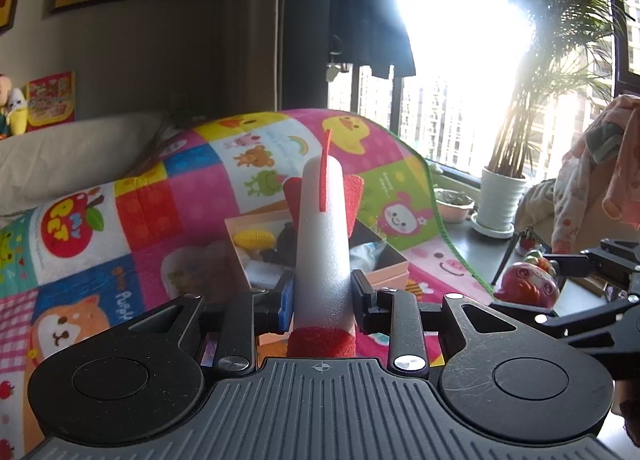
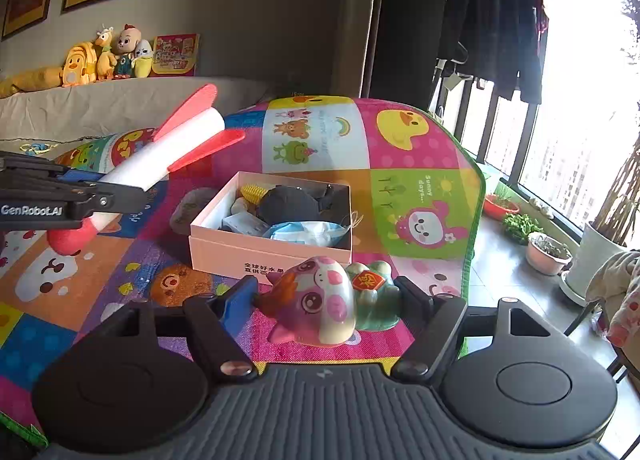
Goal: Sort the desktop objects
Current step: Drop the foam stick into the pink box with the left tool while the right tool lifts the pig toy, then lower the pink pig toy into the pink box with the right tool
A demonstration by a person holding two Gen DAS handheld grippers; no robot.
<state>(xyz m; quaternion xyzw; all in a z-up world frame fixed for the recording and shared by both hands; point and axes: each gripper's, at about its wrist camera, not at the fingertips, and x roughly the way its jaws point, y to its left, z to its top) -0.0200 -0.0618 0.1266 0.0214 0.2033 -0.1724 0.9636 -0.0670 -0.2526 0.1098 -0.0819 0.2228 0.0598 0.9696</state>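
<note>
A foam rocket (image 1: 320,244) is clamped in the left tool (image 1: 320,296), a pink squishy toy (image 2: 320,300) gripped wide in the right tool (image 2: 324,300), the pink box (image 2: 272,236) ahead; both could be dropped short if released early

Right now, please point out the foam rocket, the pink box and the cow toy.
foam rocket (image 1: 322,244): left wrist view, white body.
pink box (image 2: 240,252): right wrist view, front wall.
cow toy (image 2: 320,300): right wrist view, face.

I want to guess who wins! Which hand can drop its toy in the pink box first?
Probably the right. The right gripper holds its squishy cat toy just before the pink box. The left gripper holds the foam rocket off to the box's side.
</note>
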